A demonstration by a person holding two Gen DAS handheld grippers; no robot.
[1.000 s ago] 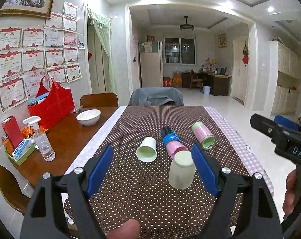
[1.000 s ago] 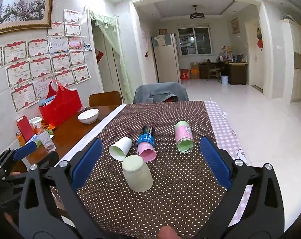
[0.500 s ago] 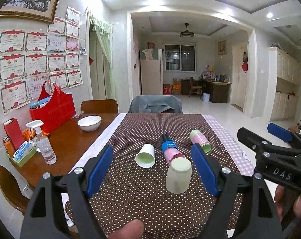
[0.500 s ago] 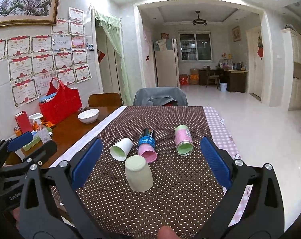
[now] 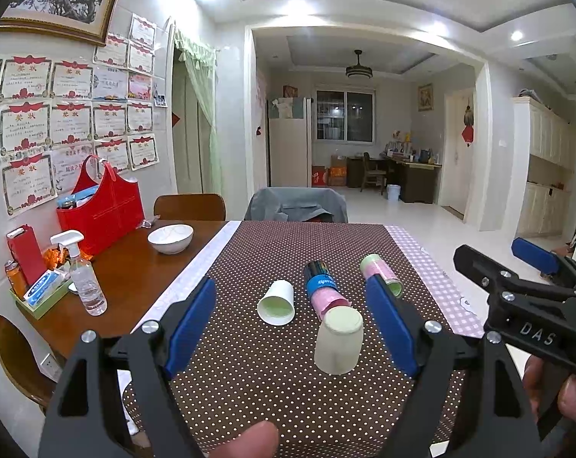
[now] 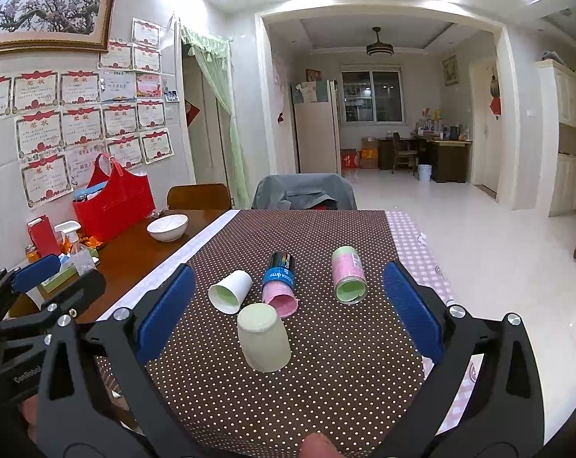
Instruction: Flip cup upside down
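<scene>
A pale green cup (image 5: 339, 339) (image 6: 263, 337) stands upside down on the brown dotted tablecloth (image 5: 250, 374) (image 6: 326, 362). Behind it three cups lie on their sides: a white cup (image 5: 277, 301) (image 6: 230, 291), a blue-and-pink cup (image 5: 322, 286) (image 6: 279, 284) and a pink-and-green cup (image 5: 381, 274) (image 6: 348, 278). My left gripper (image 5: 293, 328) is open and empty, held above the near table edge. My right gripper (image 6: 286, 309) is open and empty too. Each shows in the other's view, the right one (image 5: 517, 267) and the left one (image 6: 55, 274).
On the bare wooden table at left stand a white bowl (image 5: 170, 238) (image 6: 168, 227), a red bag (image 5: 103, 210) (image 6: 114, 204), a spray bottle (image 5: 84, 278) and a small tray of items (image 5: 40, 295). A grey-draped chair (image 5: 295, 208) stands at the far end.
Both grippers have pulled back and risen a little from the cups. The upside-down cup and the lying cups have not moved.
</scene>
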